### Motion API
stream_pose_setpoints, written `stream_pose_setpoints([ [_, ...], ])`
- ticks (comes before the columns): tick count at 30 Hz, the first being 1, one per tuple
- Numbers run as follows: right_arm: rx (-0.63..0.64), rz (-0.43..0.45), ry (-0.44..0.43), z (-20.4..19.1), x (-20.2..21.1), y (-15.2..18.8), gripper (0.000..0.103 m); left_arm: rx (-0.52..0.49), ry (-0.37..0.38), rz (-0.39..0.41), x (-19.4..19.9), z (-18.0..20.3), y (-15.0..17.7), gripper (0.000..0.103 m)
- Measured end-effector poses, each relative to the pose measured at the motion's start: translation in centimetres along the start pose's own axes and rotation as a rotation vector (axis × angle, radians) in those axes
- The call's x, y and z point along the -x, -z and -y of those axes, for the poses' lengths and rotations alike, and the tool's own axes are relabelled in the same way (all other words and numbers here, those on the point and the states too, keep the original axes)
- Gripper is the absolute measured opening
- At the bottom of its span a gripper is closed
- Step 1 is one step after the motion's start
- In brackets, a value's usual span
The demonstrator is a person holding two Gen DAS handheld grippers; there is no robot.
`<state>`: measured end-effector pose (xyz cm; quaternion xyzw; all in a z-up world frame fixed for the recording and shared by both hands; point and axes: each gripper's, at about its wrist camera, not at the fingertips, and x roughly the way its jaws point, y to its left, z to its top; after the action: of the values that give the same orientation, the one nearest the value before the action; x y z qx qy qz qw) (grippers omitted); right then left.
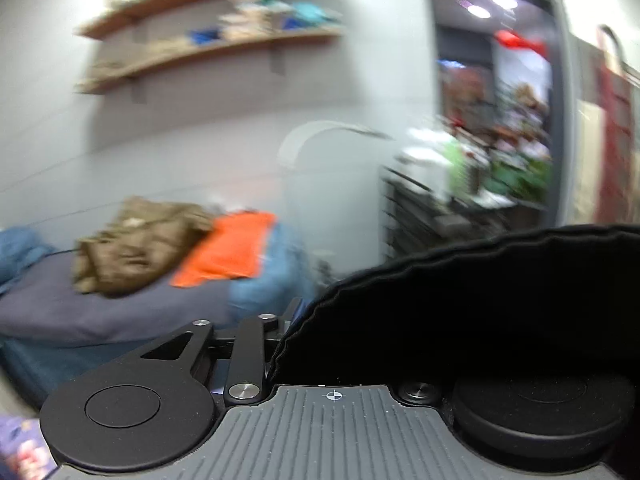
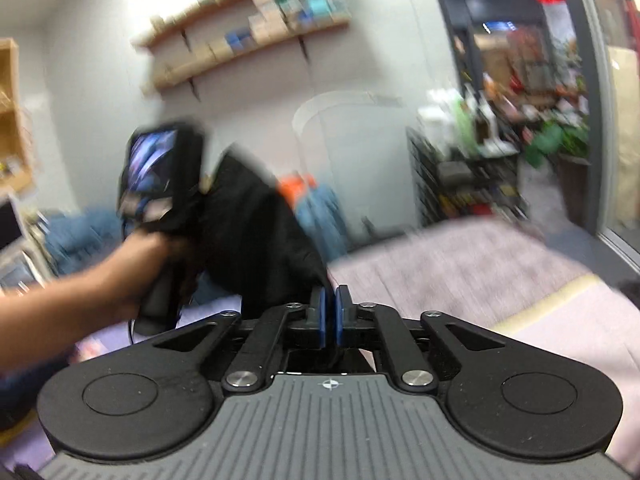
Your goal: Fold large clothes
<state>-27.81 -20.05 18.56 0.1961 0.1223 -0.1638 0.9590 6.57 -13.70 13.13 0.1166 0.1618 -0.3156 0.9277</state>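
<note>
A black garment (image 2: 256, 232) hangs stretched in the air between my two grippers. My right gripper (image 2: 330, 312) has its blue pads (image 2: 320, 316) closed together on one edge of the cloth. My left gripper (image 2: 160, 184) shows in the right wrist view, held up in a bare hand with the garment bunched at its fingers. In the left wrist view the black garment (image 1: 480, 304) drapes over the right side of my left gripper (image 1: 298, 308) and hides its fingertips. Both views are blurred by motion.
A bed with a purple-grey cover (image 1: 100, 308) carries a brown garment (image 1: 136, 244), an orange one (image 1: 232, 248) and blue ones (image 1: 272, 276). A pink-grey surface (image 2: 460, 264) lies ahead on the right. Wall shelves (image 2: 248, 40) and a cluttered doorway (image 2: 520, 120) stand behind.
</note>
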Motion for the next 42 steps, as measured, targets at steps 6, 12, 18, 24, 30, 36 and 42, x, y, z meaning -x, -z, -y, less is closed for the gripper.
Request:
stream_pose_setpoints([
  [6,-0.032,0.065,-0.225,-0.3,-0.3,-4.1,0.002,0.069,-0.112,0.033,3.7,-4.4,-0.6,0.05],
  [12,-0.142,-0.057,-0.335,0.1,-2.0,-0.8,0.093,0.092,-0.145,0.152,8.8,-3.4,-3.1,0.05],
  [18,0.001,-0.116,-0.531,-3.2,-0.2,2.7,0.101,0.125,-0.168,0.271,14.8,-3.0,-7.6,0.049],
  [24,0.157,0.043,-0.659,-11.9,-1.3,0.8,0.102,0.161,-0.191,0.345,18.8,-2.3,-9.1,0.049],
  [30,0.014,-0.061,-0.598,-12.9,-4.3,-2.6,0.004,0.219,-0.248,0.424,23.0,-4.8,-10.9,0.05],
  [36,0.087,0.228,-0.593,-11.4,0.4,-11.4,0.004,0.201,-0.246,0.606,29.5,-4.9,-15.6,0.049],
  [42,0.099,0.465,-0.667,-8.1,6.5,-19.5,0.004,0.25,-0.133,0.686,34.1,-5.2,-20.0,0.049],
])
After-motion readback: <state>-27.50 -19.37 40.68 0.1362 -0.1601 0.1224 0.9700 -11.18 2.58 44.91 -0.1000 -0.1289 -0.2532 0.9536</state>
